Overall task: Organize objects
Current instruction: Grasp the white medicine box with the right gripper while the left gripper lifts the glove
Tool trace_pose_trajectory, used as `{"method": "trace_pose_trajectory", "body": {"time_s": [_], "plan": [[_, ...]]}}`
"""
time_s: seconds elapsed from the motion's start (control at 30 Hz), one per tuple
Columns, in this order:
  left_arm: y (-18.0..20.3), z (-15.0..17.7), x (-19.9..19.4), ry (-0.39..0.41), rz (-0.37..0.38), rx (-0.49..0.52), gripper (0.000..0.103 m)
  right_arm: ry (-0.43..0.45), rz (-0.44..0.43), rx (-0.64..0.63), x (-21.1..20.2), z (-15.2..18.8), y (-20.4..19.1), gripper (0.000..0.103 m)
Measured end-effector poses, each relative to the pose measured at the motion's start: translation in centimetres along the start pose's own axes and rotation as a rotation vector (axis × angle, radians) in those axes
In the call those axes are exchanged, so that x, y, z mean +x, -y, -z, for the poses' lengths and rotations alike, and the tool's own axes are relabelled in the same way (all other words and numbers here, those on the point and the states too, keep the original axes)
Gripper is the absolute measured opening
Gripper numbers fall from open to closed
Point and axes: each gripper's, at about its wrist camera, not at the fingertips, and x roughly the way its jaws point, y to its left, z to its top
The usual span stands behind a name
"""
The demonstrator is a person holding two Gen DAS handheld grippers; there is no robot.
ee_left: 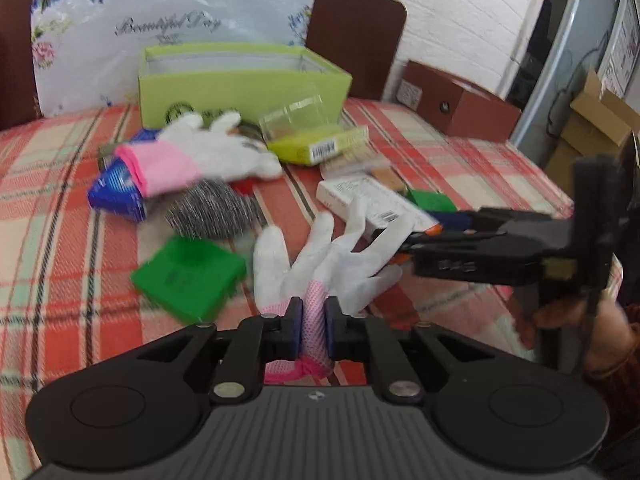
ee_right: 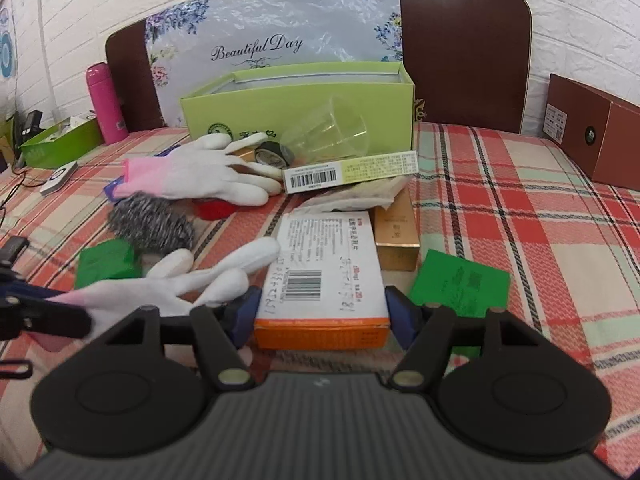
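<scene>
Left gripper (ee_left: 313, 322) pinches glove (ee_left: 328, 260) cuff; fingers point away.

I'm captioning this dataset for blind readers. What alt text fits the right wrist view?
The right gripper straddles a white and orange medicine box on a plaid tablecloth, its jaws either side of the box. A white glove lies left, with an open green box behind the clutter.

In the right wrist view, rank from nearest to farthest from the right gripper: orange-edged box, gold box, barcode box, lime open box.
1. orange-edged box, between the right gripper's fingers.
2. gold box, just beyond, slightly right.
3. barcode box, farther back, centre.
4. lime open box, at the rear, against the floral board.
</scene>
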Motion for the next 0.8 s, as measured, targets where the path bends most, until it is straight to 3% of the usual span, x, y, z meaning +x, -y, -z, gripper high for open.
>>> {"method": "trace_pose_trajectory", "body": {"time_s": [0.07, 0.13, 0.2, 0.37, 0.5, 0.57, 0.63, 0.7, 0.77, 0.8], "plan": [[0.1, 0.4, 1.2, -0.027, -0.025, -0.014, 0.048, -0.021, -0.015, -0.019, -1.8, 1.1, 0.0, 0.066], [0.2, 0.3, 2.2, -0.025, -0.059, -0.032, 0.066, -0.05, -0.019, -0.024, -2.7, 2.1, 0.2, 0.066], [0.5, -0.2, 3.1, -0.011, -0.075, -0.02, 0.068, -0.068, -0.017, -0.013, -3.2, 2.8, 0.6, 0.066], [1.2, -1.0, 5.1, -0.023, -0.098, 0.057, 0.083, -0.039, 0.007, 0.037, -3.3, 2.4, 1.4, 0.075], [1.5, -0.6, 5.5, 0.0, -0.115, 0.093, 0.082, -0.032, 0.002, 0.022, -2.7, 2.0, 1.1, 0.075], [1.4, -0.6, 5.0, -0.006, -0.071, 0.1, 0.053, -0.036, 0.0, 0.007, -2.4, 1.9, 0.8, 0.075], [1.0, -0.5, 4.3, -0.021, -0.034, 0.088, 0.04, -0.04, -0.004, 0.001, -2.1, 1.8, 0.7, 0.075], [0.4, -0.3, 3.8, -0.024, -0.013, 0.068, 0.04, -0.042, -0.006, 0.007, -1.8, 1.8, 0.6, 0.076], [0.3, 0.1, 3.7, -0.018, -0.005, 0.064, 0.057, -0.044, -0.004, 0.009, -1.6, 1.7, 0.6, 0.076], [0.5, 0.3, 3.7, -0.011, 0.011, 0.075, 0.061, -0.046, -0.003, 0.009, -1.5, 1.6, 0.5, 0.077]]}}
